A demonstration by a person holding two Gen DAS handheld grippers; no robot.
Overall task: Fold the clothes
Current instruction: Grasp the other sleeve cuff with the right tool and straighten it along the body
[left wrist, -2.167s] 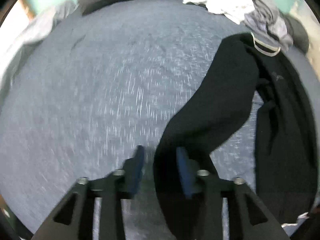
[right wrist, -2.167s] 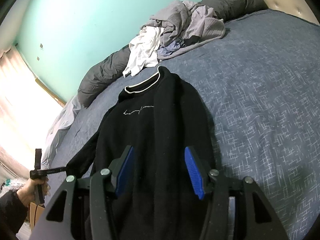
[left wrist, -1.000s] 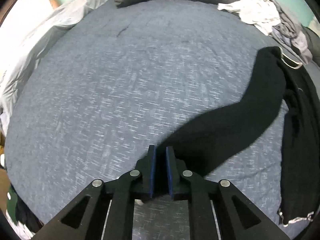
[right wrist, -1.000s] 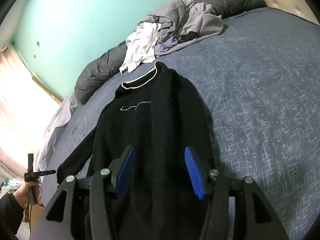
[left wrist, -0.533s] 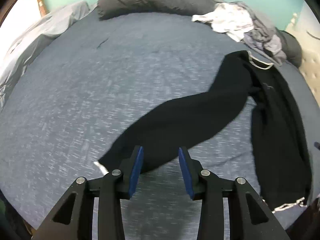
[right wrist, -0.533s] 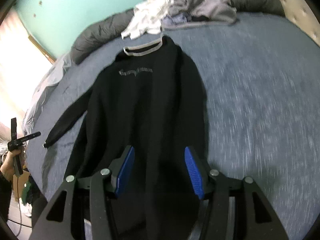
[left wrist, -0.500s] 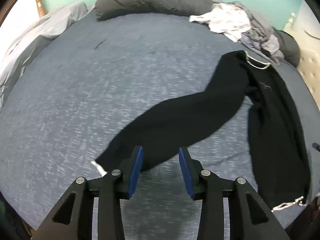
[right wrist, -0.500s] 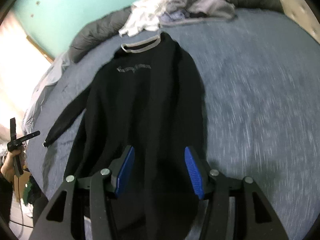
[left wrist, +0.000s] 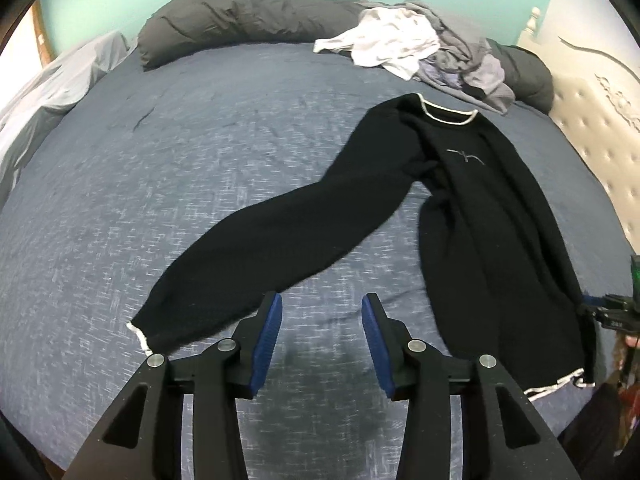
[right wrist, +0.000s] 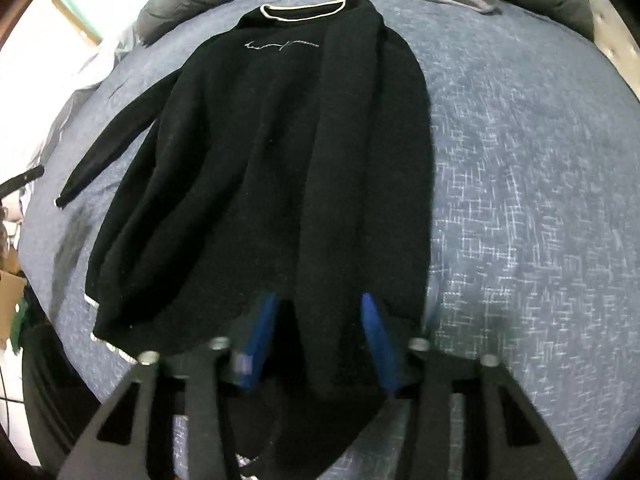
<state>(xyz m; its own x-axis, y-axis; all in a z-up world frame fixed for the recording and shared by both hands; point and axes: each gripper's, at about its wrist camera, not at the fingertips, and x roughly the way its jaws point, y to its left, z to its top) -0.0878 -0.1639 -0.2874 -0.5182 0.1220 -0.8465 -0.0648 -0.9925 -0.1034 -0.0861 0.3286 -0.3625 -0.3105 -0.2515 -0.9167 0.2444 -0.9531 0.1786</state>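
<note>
A black sweater [left wrist: 480,208] with a white-trimmed collar lies face up on the blue bedcover [left wrist: 160,160]. Its one sleeve [left wrist: 280,240] stretches out to the left, cuff near the bed's front. My left gripper [left wrist: 321,304] hovers just right of that cuff, jaws opening, nothing between them. In the right wrist view the sweater [right wrist: 260,140] runs away from me, collar farthest. My right gripper [right wrist: 318,308] is at its hem, jaws closing, with a fold of the black cloth between the blue pads [right wrist: 374,332]. The picture is blurred, and a grip does not show.
A pile of white and grey clothes [left wrist: 420,48] lies at the far side beside a long dark grey bolster [left wrist: 240,20]. A tufted headboard [left wrist: 600,128] is at the right. Pale grey bedding [left wrist: 60,80] hangs off the left. A cardboard box [right wrist: 8,292] stands beside the bed.
My left gripper, shut on the sleeve cuff a second ago, has opened and drawn back; the sleeve lies spread out. My right gripper has tipped down onto the hem and its jaws have narrowed.
</note>
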